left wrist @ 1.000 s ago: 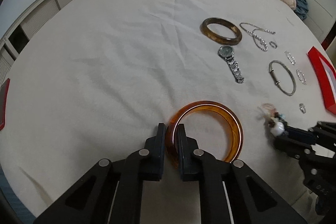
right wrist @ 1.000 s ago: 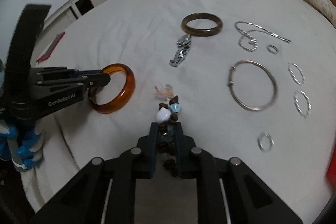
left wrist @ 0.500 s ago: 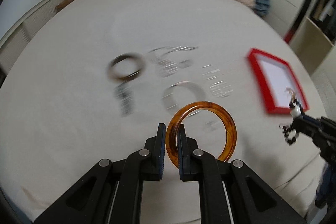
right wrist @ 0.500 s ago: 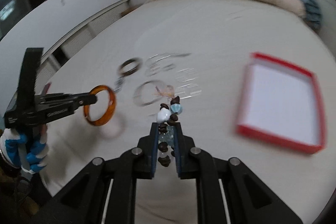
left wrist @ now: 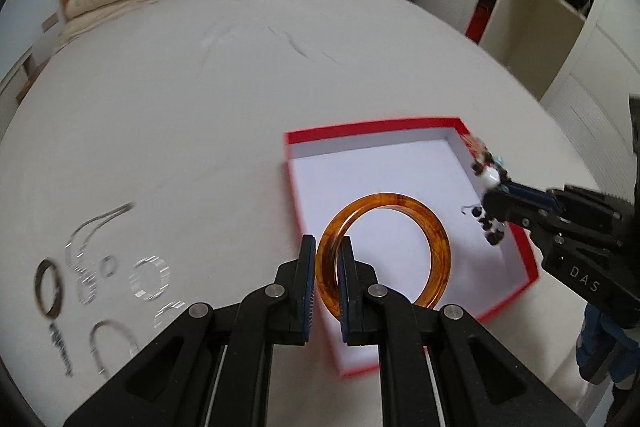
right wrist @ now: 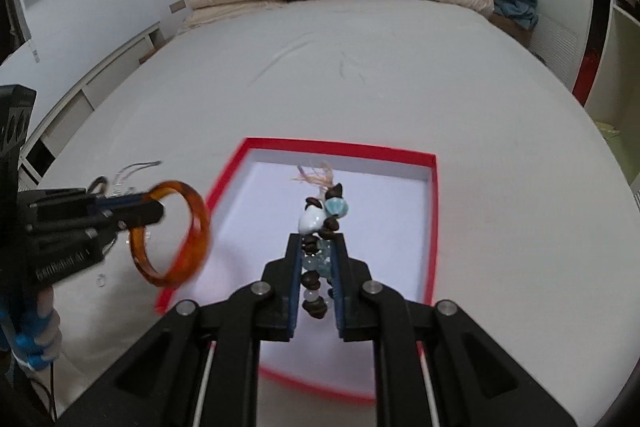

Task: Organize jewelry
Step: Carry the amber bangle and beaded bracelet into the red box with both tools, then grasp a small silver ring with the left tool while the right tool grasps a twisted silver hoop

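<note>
Amber resin, the bangle (left wrist: 384, 251), is clamped by its rim in the left gripper (left wrist: 326, 259) above the red box (left wrist: 316, 143). Only in the left wrist view are the silver pieces (left wrist: 104, 275) seen (blurred) near the bed's (left wrist: 180, 99) left edge. The beaded bracelet (right wrist: 320, 247), pinched in the right gripper (right wrist: 318, 263), is seen over the box. A second ago both grippers were held over the bare sheet beside the jewellery.
</note>
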A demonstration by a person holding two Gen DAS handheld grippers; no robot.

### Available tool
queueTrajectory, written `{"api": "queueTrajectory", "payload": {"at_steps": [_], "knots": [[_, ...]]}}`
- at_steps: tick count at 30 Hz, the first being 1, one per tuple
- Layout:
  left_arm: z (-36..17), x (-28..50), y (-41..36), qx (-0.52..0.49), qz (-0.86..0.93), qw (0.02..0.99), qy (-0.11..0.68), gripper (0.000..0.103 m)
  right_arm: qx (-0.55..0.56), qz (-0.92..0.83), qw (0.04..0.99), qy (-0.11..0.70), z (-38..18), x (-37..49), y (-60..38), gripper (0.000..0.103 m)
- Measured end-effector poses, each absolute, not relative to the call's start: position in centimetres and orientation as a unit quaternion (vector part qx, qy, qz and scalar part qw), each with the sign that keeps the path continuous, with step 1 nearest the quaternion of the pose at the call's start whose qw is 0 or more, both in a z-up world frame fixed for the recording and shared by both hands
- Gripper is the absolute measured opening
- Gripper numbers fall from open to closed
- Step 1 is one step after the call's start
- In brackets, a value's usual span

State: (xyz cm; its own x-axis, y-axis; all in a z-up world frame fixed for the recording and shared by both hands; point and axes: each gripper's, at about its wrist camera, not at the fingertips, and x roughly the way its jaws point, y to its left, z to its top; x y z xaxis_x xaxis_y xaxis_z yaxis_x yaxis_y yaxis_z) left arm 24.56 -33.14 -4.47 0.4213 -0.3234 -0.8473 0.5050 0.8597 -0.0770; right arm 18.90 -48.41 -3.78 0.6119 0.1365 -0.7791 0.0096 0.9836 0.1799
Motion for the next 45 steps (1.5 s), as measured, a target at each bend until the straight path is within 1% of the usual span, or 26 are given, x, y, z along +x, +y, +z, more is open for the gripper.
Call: {"api": "queueTrajectory", "payload": {"at_steps": [6,8,9,12,14,15,17,18,19,20,24,28,32,37,41,45], "knots": [[-8.8,26.1,-36.1,0.133,-0.226,0.822,0.506,0.01,0.093,0.028,0.877,0.471,-7.7,20.2,-50.3,0.014],[-9.4,26.1,-36.3,0.139,-0.226,0.818,0.511,0.01,0.094,0.027,0.871,0.481,-8.8,20.0,-50.5,0.014],[-9.7,26.2,-36.4,0.139,-0.227,0.816,0.514,0.012,0.089,0.024,0.87,0.484,-9.3,19.8,-50.3,0.014],[-10.0,26.2,-36.5,0.149,-0.224,0.818,0.509,0.012,0.072,0.018,0.871,0.486,-9.5,19.3,-49.9,0.016],[-10.0,26.3,-36.7,0.151,-0.231,0.817,0.507,0.013,0.065,0.018,0.869,0.49,-9.3,19.3,-49.8,0.021],[-9.8,26.3,-36.5,0.14,-0.238,0.815,0.51,0.014,0.063,0.018,0.868,0.492,-9.2,19.4,-49.8,0.028],[-9.2,26.3,-36.0,0.119,-0.248,0.815,0.51,0.021,0.052,0.013,0.871,0.489,-8.4,19.0,-49.9,0.04],[-8.7,26.1,-35.6,0.118,-0.247,0.819,0.504,0.033,0.053,0.014,0.873,0.485,-7.8,18.7,-50.0,0.042],[-8.1,25.9,-35.4,0.118,-0.247,0.824,0.496,0.037,0.05,0.008,0.876,0.479,-7.0,18.2,-50.0,0.042],[-7.1,25.4,-34.8,0.116,-0.247,0.829,0.489,0.039,0.053,0.005,0.879,0.474,-6.2,17.8,-50.1,0.042],[-3.3,24.2,-32.3,0.106,-0.233,0.846,0.468,0.039,0.065,-0.006,0.889,0.453,-2.7,15.5,-50.4,0.042],[1.3,21.8,-27.9,0.105,-0.206,0.866,0.443,0.039,0.064,-0.007,0.905,0.42,2.5,12.0,-49.1,0.042],[6.5,18.4,-20.8,0.094,-0.164,0.887,0.421,0.039,0.063,0.001,0.924,0.378,8.4,7.7,-46.3,0.042],[11.8,13.9,-11.9,0.092,-0.11,0.911,0.387,0.039,0.065,0.02,0.939,0.338,13.5,3.8,-42.4,0.042],[13.7,10.2,-5.5,0.08,-0.077,0.922,0.372,0.039,0.06,0.038,0.946,0.315,16.1,1.2,-38.7,0.042],[13.4,8.0,-0.7,0.073,-0.048,0.926,0.368,0.039,0.059,0.057,0.95,0.301,17.4,-0.5,-35.2,0.042]]}}
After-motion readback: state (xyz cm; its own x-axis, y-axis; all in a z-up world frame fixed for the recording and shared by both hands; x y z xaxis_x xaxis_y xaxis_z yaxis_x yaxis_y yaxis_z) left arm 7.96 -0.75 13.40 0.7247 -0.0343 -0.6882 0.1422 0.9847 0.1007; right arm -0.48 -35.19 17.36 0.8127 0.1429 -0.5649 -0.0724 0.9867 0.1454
